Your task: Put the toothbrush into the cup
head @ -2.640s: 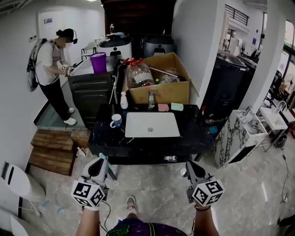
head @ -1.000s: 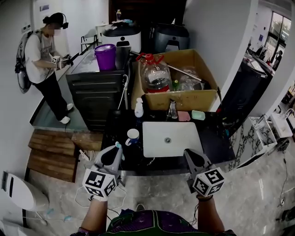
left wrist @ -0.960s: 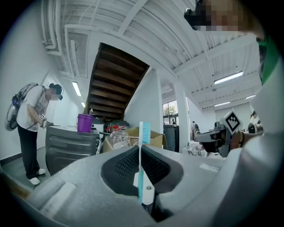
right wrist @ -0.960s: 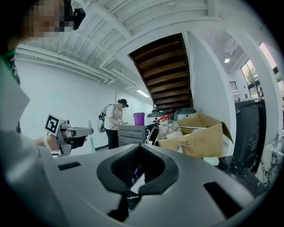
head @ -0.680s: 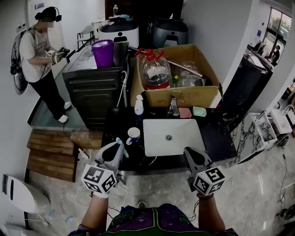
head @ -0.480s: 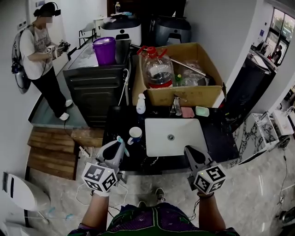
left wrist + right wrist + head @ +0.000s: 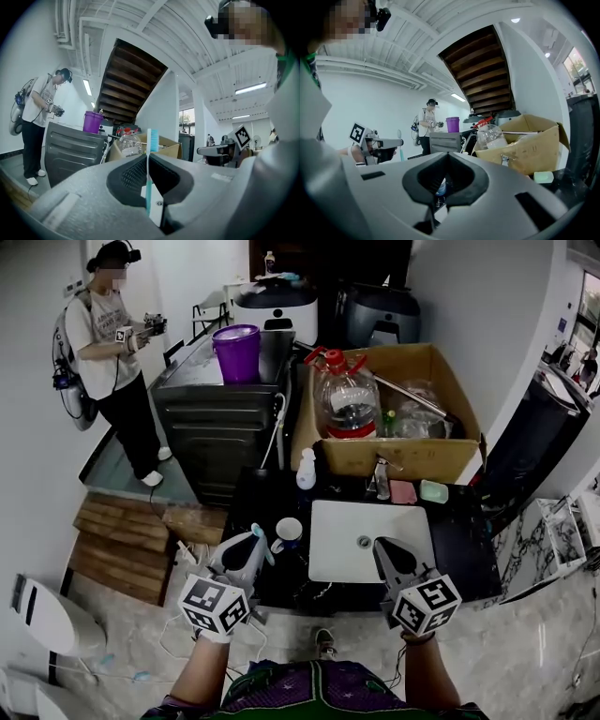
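A teal toothbrush [image 7: 149, 187] stands upright between the jaws of my left gripper [image 7: 148, 157], which is shut on its handle. Its bristle head [image 7: 258, 531] pokes above the left gripper [image 7: 249, 554] in the head view. The white cup [image 7: 289, 532] with a blue band sits on the black counter [image 7: 469, 559], just right of and beyond the brush head and left of the white sink [image 7: 394, 529]. My right gripper [image 7: 387, 554] hangs over the sink's near edge, shut and holding nothing. In the right gripper view its jaws [image 7: 446, 154] meet at the tips.
Behind the sink are a tap [image 7: 381, 478], a white pump bottle [image 7: 307, 470], a pink soap [image 7: 403, 491] and a green soap [image 7: 433, 490]. A cardboard box [image 7: 403, 451] holds a water jug [image 7: 347, 399]. A purple bucket [image 7: 238, 352] and a person [image 7: 112, 352] are at far left.
The view has closed in on the counter. My left gripper with the toothbrush has come nearer to the cup, and my right gripper now reaches over the sink's near edge.
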Tool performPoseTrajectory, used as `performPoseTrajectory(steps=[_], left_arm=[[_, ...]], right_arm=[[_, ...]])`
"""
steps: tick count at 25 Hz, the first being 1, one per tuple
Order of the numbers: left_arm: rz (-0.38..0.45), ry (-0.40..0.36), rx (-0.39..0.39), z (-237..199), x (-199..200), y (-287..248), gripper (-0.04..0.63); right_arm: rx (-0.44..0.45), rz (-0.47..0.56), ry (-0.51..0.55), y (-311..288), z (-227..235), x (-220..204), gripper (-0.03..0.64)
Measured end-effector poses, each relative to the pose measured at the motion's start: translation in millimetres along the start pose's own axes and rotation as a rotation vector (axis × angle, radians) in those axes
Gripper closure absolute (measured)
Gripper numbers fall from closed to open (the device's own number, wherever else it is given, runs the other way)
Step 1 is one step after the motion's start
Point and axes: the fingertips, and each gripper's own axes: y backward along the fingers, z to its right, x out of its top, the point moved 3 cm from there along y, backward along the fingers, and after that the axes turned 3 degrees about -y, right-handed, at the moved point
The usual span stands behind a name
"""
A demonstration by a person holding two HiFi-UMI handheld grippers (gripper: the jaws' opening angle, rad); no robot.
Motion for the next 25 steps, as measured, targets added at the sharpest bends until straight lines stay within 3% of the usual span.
performPoseTrajectory(steps=[10,25], left_arm=[[-0.036,-0.048,0.016,-8,-12,-50,0.571],[-0.103,-0.144,0.008,-24,-40,-105,0.571]], right_arm=[[0.098,-0.025,0.004,-32,16,-11,0.618],[0.132,-0.042,-0.021,-57,38,-26,0.619]])
